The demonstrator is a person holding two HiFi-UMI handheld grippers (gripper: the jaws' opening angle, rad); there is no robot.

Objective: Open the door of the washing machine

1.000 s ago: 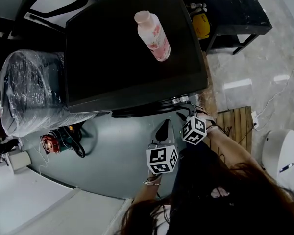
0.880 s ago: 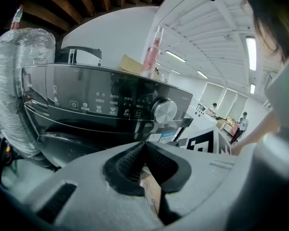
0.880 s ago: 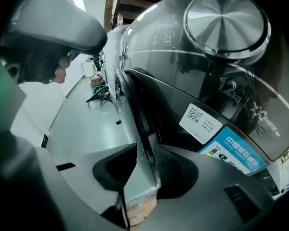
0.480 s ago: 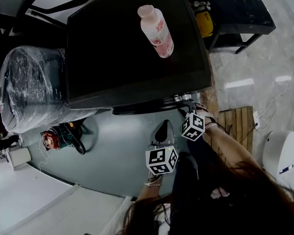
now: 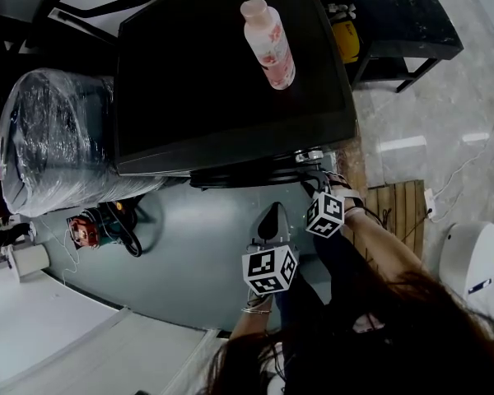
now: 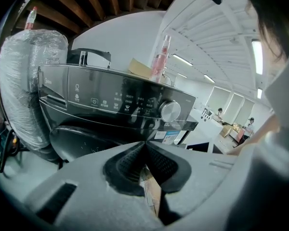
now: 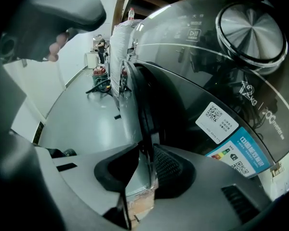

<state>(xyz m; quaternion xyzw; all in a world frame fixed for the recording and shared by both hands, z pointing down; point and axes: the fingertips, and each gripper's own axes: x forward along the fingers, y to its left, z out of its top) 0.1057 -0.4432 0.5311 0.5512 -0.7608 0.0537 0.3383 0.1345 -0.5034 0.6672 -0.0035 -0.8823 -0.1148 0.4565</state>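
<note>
Straddling the right-hand rim of the door point(image 7: 145, 109), the right gripper point(image 7: 143, 150) has just been closing its jaws, and the rim's thin edge stands between them. The pads look to be pinching it on both faces, though the right gripper view leaves a little doubt about the inner pad. The left gripper point(image 6: 144, 142) hangs in front of the washing machine point(image 5: 230, 81), near the middle of its front and clear of it, with its jaws pressed together on nothing. The door sits low on the machine's front, below the control panel, and still looks shut against the body, with no gap showing in either gripper view. A pink bottle point(image 5: 267, 44) lies on the machine's top, well away from the work. As I judge it, the reach and the grip are about done, while the pull that swings the door outward is all still to come
</note>
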